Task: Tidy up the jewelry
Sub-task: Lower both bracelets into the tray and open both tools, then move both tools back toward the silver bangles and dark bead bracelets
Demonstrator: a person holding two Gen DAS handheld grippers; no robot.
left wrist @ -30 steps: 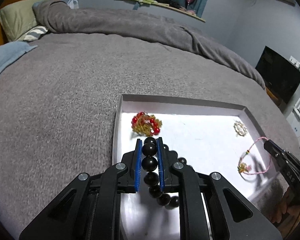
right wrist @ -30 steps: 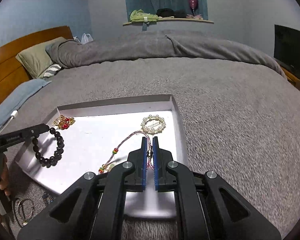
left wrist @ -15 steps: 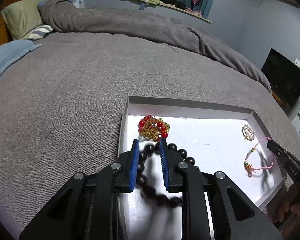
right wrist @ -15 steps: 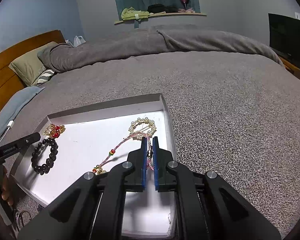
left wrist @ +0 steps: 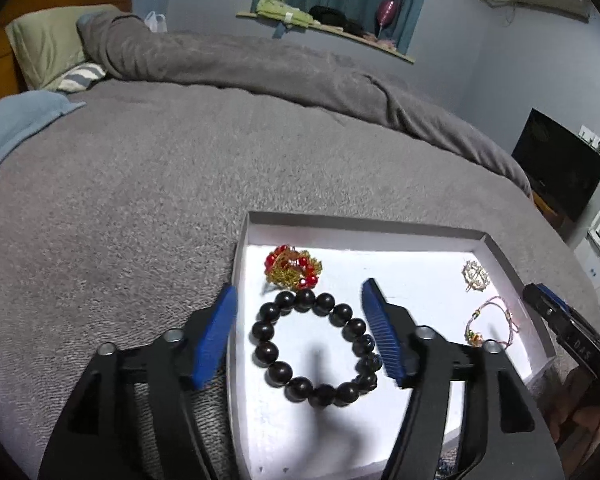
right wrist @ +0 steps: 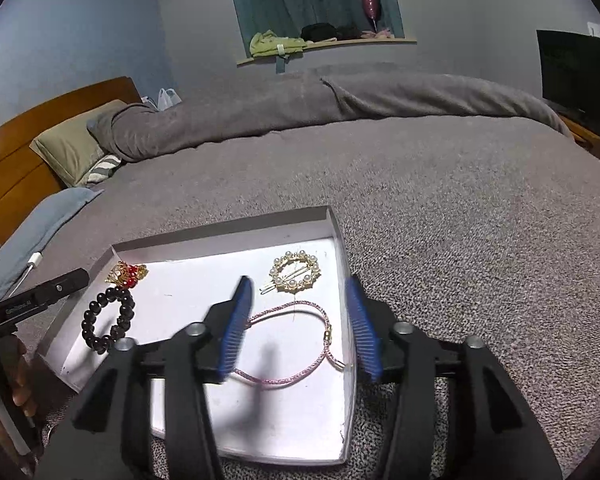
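Only right view shows hand (right wrist: 4,376); both grippers' jaws opening, bead bracelet (left wrist: 316,347), pink cord (right wrist: 300,344) lying free.

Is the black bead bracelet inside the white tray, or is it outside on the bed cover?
Inside. The black bead bracelet lies flat on the floor of the white tray, just below the red and gold piece.

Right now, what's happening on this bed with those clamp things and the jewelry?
A person is sorting jewelry into a shallow white tray on the grey bed. The left hand-held gripper is opening, its pads clear of the black bead bracelet lying flat in the tray. The right hand-held gripper is opening too, with the pink cord bracelet loose on the tray floor between its jaws. A red and gold piece and a pearl hair clip already lie there.
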